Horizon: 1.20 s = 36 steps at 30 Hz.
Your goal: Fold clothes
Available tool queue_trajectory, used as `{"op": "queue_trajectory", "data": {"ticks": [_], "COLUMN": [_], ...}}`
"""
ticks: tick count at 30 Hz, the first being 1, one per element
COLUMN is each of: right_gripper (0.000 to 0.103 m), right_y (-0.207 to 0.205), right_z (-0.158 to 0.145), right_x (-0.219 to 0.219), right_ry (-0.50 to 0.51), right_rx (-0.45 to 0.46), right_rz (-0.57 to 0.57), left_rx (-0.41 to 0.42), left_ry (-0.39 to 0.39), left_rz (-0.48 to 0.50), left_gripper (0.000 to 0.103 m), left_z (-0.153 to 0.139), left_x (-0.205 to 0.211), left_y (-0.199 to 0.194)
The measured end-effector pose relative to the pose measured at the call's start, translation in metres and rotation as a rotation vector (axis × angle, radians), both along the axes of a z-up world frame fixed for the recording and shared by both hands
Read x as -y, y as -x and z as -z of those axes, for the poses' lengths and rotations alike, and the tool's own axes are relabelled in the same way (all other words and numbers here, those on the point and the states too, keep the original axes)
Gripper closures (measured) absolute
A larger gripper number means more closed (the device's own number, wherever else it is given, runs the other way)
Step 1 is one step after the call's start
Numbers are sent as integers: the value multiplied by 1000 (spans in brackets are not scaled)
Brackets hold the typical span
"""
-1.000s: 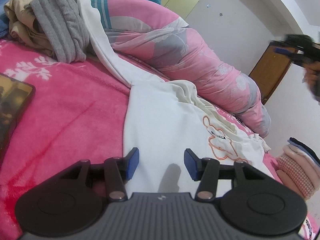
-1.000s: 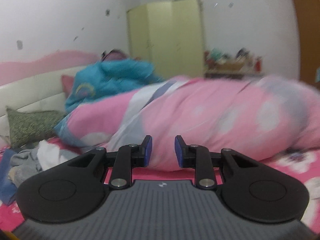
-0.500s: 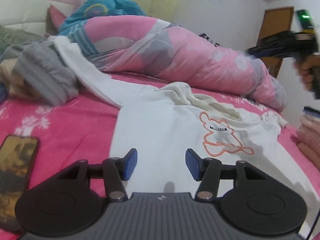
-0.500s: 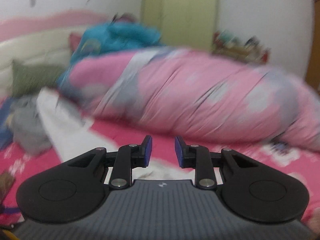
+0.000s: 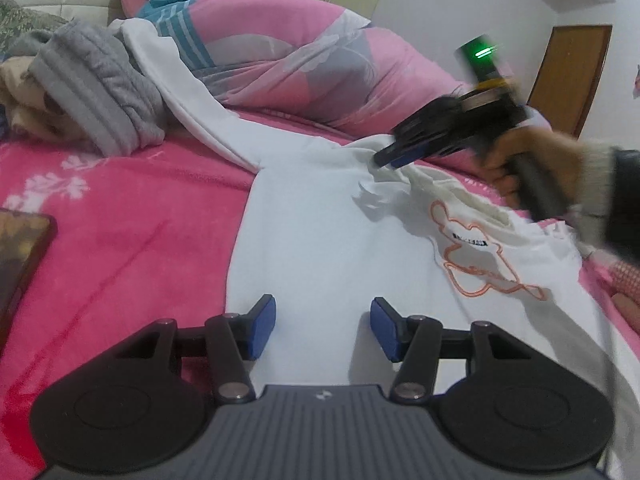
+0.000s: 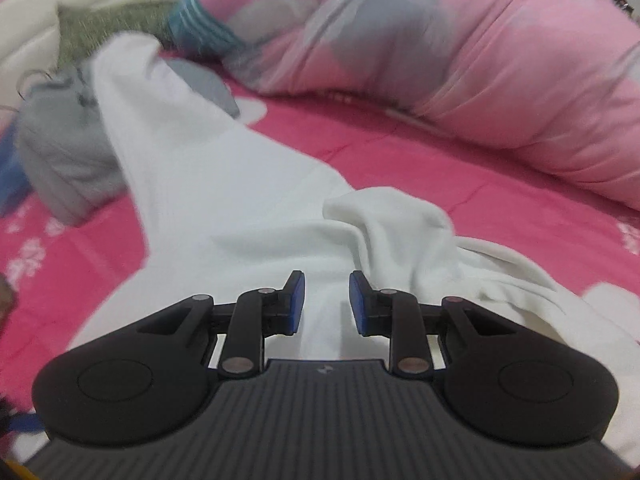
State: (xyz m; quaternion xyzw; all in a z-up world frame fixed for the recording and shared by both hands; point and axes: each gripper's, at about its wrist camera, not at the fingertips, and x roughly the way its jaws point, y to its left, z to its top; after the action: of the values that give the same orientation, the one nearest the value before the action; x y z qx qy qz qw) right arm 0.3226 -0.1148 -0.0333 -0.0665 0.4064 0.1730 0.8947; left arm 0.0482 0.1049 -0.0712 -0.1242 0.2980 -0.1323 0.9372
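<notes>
A white sweatshirt (image 5: 320, 216) with an orange bear outline (image 5: 480, 264) lies spread on the pink bed. One sleeve (image 5: 180, 92) runs up to the far left, over the clothes pile. My left gripper (image 5: 322, 328) hovers open just above the sweatshirt's near hem, with nothing between its fingers. A hand holds my right gripper (image 5: 390, 158) low over the rumpled collar area. In the right wrist view that gripper (image 6: 325, 304) stands open by a narrow gap above the white sweatshirt (image 6: 224, 216), beside a raised fold (image 6: 384, 216). It holds no cloth.
A grey garment (image 5: 92, 84) on a beige pile sits at the far left. A rolled pink quilt (image 5: 312, 60) lines the far side of the bed. A phone (image 5: 20, 256) lies at the left edge. Folded pink clothes (image 5: 628, 280) are at the right.
My right gripper swung down from facing the room to just above the sweatshirt's collar area. The left gripper stayed open over the hem, shifting only slightly.
</notes>
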Motion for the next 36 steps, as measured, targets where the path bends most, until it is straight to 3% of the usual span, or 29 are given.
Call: {"op": "queue_trajectory", "data": {"ticks": [4,8,16,19,21,27,32,34,35,36], "right_gripper": [82,83,78,66,53,42,41,48,70,99], "right_y": [-39,-62,-31,-33,-39,-62,-93,-101,-104,-105], "right_z": [25,29,-18,-22,-20,-9,14,20,23,24], "right_x": [-9,-3,34,47,55,70,64,60,57,54], "right_ry": [32,-7,-148,-153,-169,-202,-165,-144,-127,-112], "right_rx": [-18,-1,45,30,13,-46,-90,-97,-103,-98], "right_rz": [43,94,149,193,222,284,273,242,220,211], "left_rx": [1,2,4,4,4,4,3,3,3,3], "left_ry": [41,70,99,108,110,112,121,127,129,130], "left_rz": [9,12,13,13,13,15,16,17,17,17], "left_gripper": [48,48,48,48,48,48,48,48,48,48], "left_z": [3,5,6,6,6,8,9,9,9,9], "left_x": [-5,-8,-11,-12,-13,-13,-14,-15,-15,-15], "left_y": [-1,-2,-2,-1,-2,-2,-2,-2,-2,-2]}}
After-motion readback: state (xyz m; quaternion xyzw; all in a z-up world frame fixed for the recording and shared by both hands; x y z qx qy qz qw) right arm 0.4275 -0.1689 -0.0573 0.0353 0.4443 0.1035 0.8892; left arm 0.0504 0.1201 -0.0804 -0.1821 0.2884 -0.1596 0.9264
